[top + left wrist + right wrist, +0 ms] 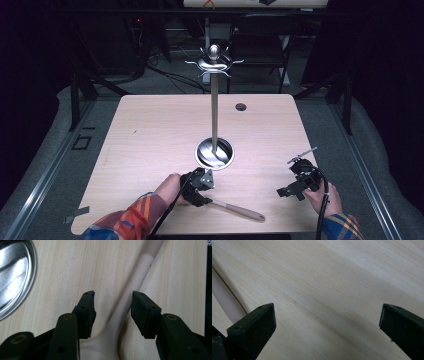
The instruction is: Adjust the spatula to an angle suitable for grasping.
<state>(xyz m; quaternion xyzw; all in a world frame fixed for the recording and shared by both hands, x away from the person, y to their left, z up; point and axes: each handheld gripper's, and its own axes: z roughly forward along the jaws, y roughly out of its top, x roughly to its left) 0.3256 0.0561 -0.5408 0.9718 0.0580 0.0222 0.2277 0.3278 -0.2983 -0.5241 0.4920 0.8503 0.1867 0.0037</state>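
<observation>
High view: left gripper [201, 186] over head end of pale wooden-handled spoon [239, 210] on the light wood table [150, 135].

Left gripper view: pads spread, handle between them, apart from both.

Right gripper view: right gripper [327, 325] spread wide over bare tabletop.

Your counter [150, 130] sits bright under overhead light, while everything past its edges drops into near black. There's glare for you on the steel dish [214, 153] near the counter's middle, and a hot streak across it in the left gripper view. Your left tool [112, 312] throws soft shadows along the pale handle [136, 282]. Both gripper views are soft and grainy, and the high view runs slightly blurred.
</observation>
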